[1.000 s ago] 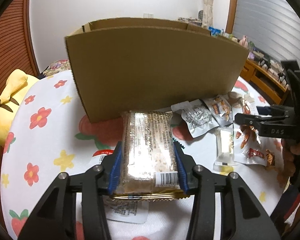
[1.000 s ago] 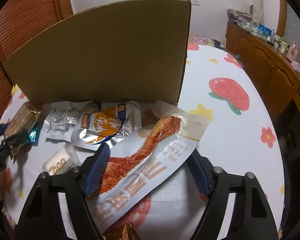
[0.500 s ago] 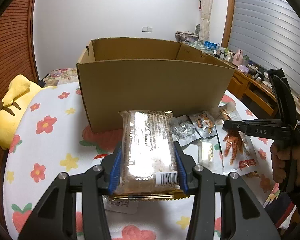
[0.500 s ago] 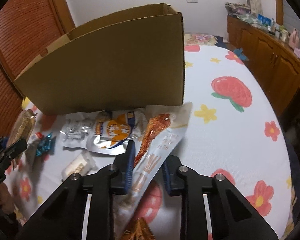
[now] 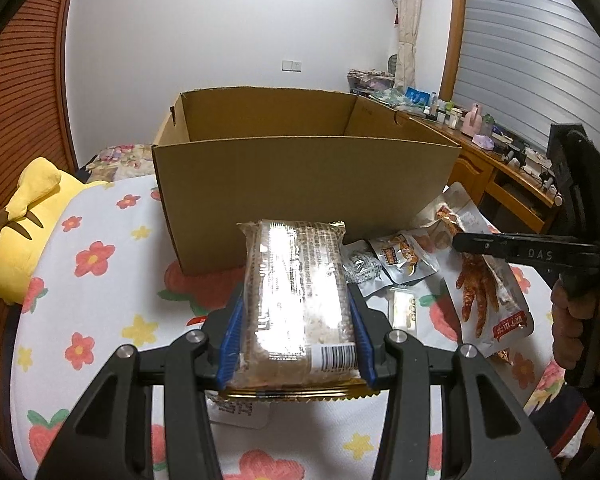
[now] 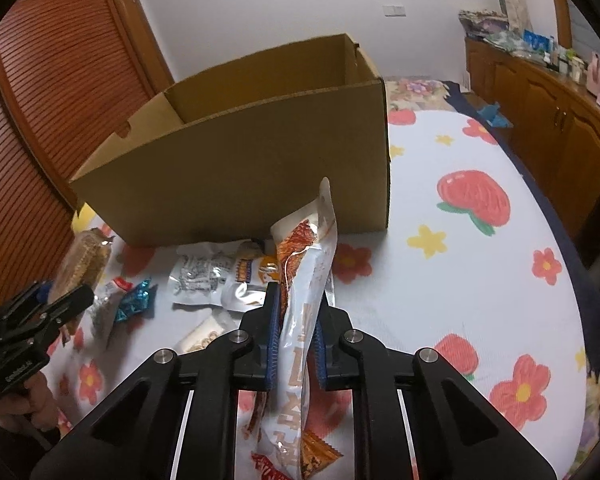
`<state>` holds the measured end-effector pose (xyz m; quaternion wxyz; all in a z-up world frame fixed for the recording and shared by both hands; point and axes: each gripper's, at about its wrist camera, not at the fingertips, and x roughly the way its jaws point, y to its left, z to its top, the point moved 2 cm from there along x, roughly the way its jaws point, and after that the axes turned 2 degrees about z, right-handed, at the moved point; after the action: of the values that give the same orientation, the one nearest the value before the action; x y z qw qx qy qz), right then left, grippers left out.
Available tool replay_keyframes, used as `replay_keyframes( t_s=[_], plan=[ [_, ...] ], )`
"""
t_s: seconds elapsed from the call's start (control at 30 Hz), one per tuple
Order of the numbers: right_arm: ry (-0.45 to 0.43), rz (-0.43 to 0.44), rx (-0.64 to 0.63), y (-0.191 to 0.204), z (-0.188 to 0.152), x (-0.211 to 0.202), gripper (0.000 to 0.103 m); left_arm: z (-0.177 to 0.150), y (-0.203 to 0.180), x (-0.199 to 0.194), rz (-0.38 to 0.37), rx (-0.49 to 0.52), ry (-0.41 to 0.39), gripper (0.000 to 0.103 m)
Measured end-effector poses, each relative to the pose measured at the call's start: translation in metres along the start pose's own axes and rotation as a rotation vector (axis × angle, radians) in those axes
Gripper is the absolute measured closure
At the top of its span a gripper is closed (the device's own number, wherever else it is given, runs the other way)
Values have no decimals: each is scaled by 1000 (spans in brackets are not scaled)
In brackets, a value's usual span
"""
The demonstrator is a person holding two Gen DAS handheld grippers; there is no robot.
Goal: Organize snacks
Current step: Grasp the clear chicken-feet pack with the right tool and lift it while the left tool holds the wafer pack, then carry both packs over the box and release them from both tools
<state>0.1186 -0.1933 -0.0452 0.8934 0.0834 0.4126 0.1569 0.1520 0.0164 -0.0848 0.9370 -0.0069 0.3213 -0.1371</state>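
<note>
A clear-wrapped cracker pack (image 5: 298, 300), barcode toward the camera, sits low in the centre of the left wrist view, clamped between the blue-padded fingers of the left gripper (image 5: 296, 320) and held above the surface (image 5: 100, 320), a floral cloth printed with strawberries and flowers. In the right wrist view, the right gripper (image 6: 294, 336) has just been closing its fingers, and they now pinch a long white pouch (image 6: 306, 280) printed with an orange chicken foot, its top standing up at centre frame. Behind both rises an open cardboard box (image 5: 304, 184), filling the middle of each view. Small foil snack packets (image 5: 396, 260) lie on the cloth at the foot of the box, between the two grippers. A yellow plush toy (image 5: 24, 220) rests at the left edge, and a wooden sideboard (image 6: 548, 108) crowded with items lines the upper right.
</note>
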Motion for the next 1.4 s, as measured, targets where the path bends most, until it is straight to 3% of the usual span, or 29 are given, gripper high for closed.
replay_keyframes(
  t_s=[0.77, 1.13, 1.4],
  plan=[
    [-131, 15, -142, 34, 19, -52, 93, 38, -12, -31, -18, 41, -84, 57],
    [-241, 45, -231, 56, 68, -93, 93, 87, -9, -31, -2, 79, -121, 57],
    [-291, 67, -283, 63, 114, -102, 93, 119, 0, -11, 4, 53, -124, 57]
  ],
)
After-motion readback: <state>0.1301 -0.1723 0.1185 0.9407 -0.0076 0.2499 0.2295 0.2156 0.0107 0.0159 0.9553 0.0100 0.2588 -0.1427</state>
